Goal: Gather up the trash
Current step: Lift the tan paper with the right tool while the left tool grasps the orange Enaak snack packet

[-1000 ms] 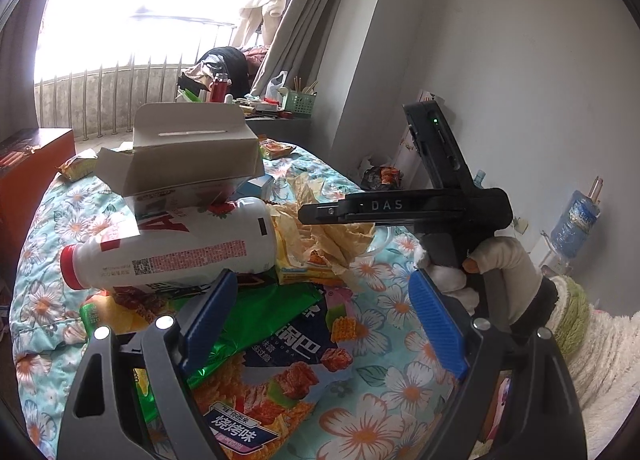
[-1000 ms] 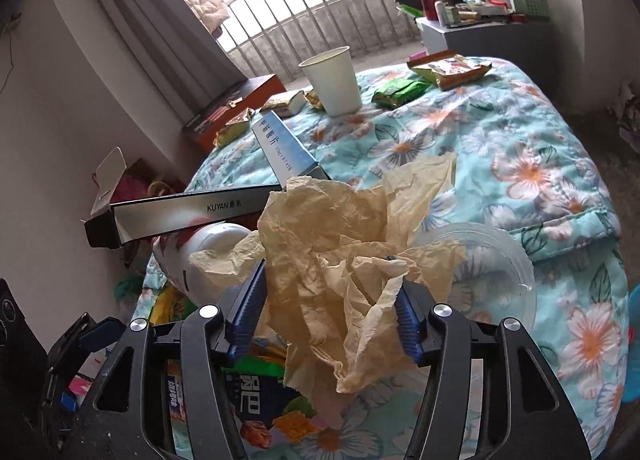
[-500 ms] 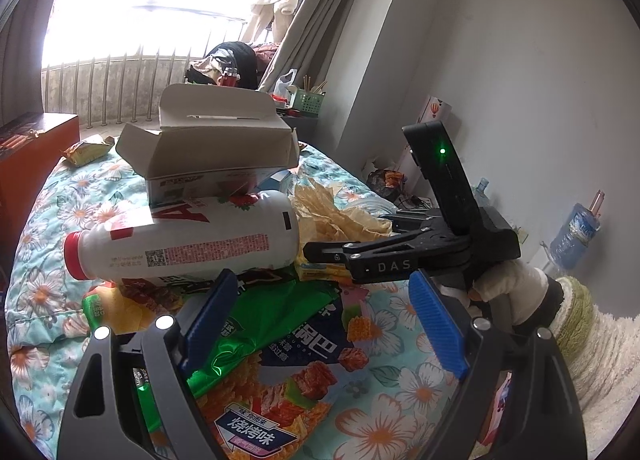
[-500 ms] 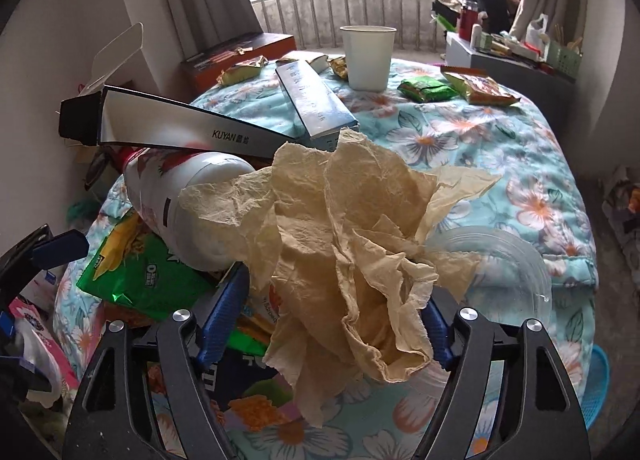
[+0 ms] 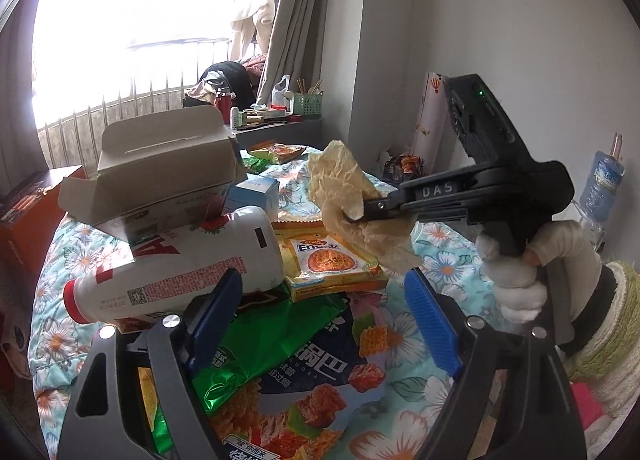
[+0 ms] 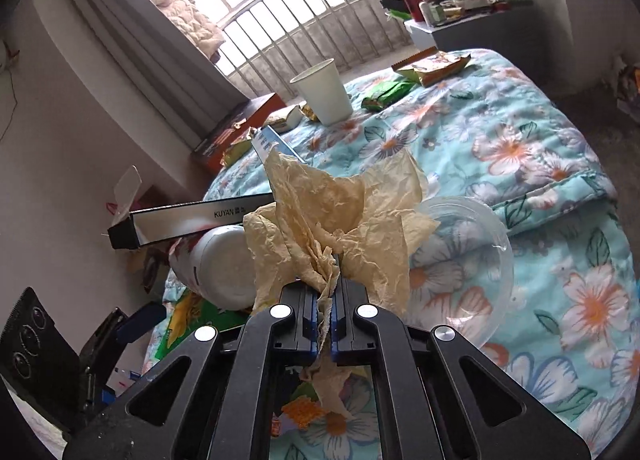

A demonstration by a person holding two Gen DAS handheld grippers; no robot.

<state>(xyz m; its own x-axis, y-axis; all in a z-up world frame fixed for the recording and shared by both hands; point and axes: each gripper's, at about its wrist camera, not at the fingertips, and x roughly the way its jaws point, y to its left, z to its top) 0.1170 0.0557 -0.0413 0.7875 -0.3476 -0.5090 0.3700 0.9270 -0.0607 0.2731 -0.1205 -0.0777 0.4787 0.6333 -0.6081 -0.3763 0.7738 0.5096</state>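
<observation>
Your right gripper (image 6: 328, 292) has its blue pads pressed together on the crumpled tan paper (image 6: 336, 220), pinching it above the flowered bedspread (image 6: 520, 148), just over the clear plastic lid (image 6: 476, 260). Your left gripper (image 5: 324, 308) has its fingers (image 5: 430, 324) spread wide and closing, with nothing between them; it hangs over the green snack bag (image 5: 264, 340). The white bottle (image 5: 180, 264) lies on its side at the near left, under an open cardboard box (image 5: 160, 172).
</observation>
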